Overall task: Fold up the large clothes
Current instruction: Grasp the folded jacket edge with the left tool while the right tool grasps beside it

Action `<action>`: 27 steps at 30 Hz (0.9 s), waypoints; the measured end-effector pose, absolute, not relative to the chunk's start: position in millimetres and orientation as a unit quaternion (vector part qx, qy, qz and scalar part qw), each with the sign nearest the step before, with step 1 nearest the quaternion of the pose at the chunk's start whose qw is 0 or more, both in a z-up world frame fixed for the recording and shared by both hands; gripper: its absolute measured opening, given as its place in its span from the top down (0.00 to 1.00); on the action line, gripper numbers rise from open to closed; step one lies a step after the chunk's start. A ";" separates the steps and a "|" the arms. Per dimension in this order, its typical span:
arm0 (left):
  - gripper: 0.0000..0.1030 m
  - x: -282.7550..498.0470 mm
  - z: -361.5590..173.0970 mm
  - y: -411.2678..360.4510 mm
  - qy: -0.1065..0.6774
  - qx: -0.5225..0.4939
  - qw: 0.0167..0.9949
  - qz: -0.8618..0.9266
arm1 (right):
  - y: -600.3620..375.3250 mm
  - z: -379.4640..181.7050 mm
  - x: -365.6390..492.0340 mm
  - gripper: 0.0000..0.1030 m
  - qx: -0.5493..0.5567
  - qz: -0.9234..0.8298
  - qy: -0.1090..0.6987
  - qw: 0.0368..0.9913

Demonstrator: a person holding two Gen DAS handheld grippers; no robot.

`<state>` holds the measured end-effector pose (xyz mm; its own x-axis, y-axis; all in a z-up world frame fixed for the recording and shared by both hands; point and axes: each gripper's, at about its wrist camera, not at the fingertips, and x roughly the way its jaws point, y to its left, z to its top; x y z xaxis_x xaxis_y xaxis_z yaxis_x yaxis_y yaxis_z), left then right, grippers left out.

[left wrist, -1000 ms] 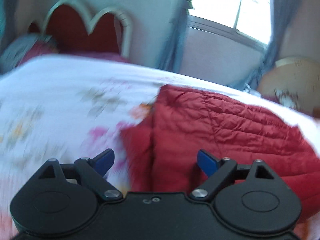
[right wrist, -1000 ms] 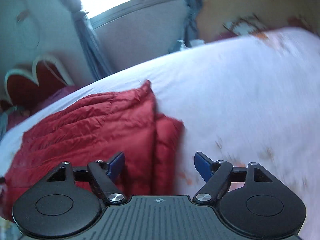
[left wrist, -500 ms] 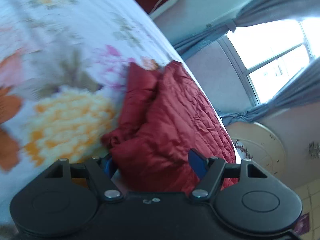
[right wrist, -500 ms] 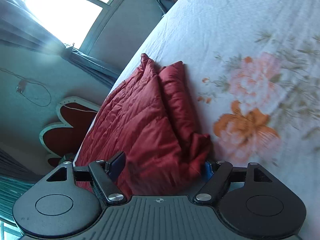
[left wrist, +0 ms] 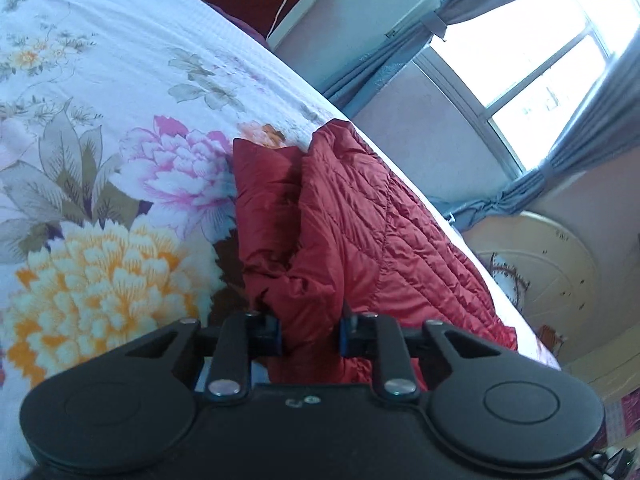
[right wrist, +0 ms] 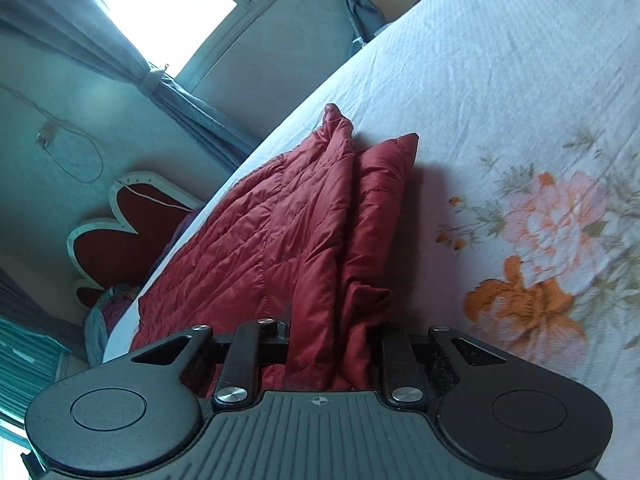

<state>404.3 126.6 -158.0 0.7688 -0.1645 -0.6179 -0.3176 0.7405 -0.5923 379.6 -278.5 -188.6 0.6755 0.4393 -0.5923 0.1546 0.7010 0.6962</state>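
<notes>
Red jacket (left wrist: 360,216) edges in both jaws (bedsheet (right wrist: 500,92) beside)

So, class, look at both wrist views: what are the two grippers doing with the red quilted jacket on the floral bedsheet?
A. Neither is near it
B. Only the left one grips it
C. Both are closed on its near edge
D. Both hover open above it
C: in each wrist view the red quilted jacket is bunched between the jaws of the left gripper and the right gripper, both pinched on its near edge.
</notes>
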 end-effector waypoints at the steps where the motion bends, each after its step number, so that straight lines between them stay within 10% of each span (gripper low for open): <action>1: 0.80 401.3 -155.8 123.0 0.338 -0.354 0.871 0.043 | -281.1 -186.6 374.2 0.81 0.374 0.085 0.392 0.836; 27: 0.81 295.9 -150.9 54.6 0.342 -0.343 0.874 0.037 | -350.3 -160.5 267.6 0.81 0.348 0.101 0.401 0.841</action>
<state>295.9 54.6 -150.9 0.7631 -0.1707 -0.6233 -0.2985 0.7624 -0.5742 267.6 -350.3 -160.5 0.6587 0.4493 -0.6036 0.1091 0.7367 0.6674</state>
